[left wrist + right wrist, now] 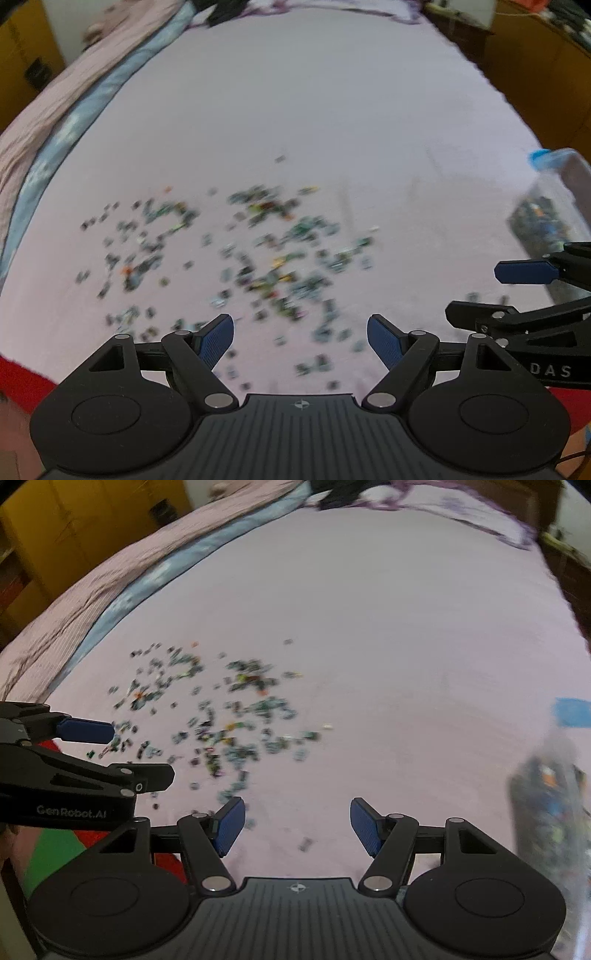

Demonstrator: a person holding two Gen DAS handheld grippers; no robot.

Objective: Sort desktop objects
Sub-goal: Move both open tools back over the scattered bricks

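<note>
The bed (332,110) carries it all. A clear plastic container (546,206), light but slick, stands at its right edge: grip its walls. Tiny hard pieces (258,258), scattered mid-bed toward the near edge, need fingertip pinches. Left gripper (301,341) and right gripper (297,825): jaws open, empty

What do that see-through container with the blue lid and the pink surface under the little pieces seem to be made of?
Container: probably clear plastic, since its blurred contents show through the wall; blue lid looks like opaque plastic. Pink surface: seemingly matte woven cloth, without shine, like a bedsheet.
</note>
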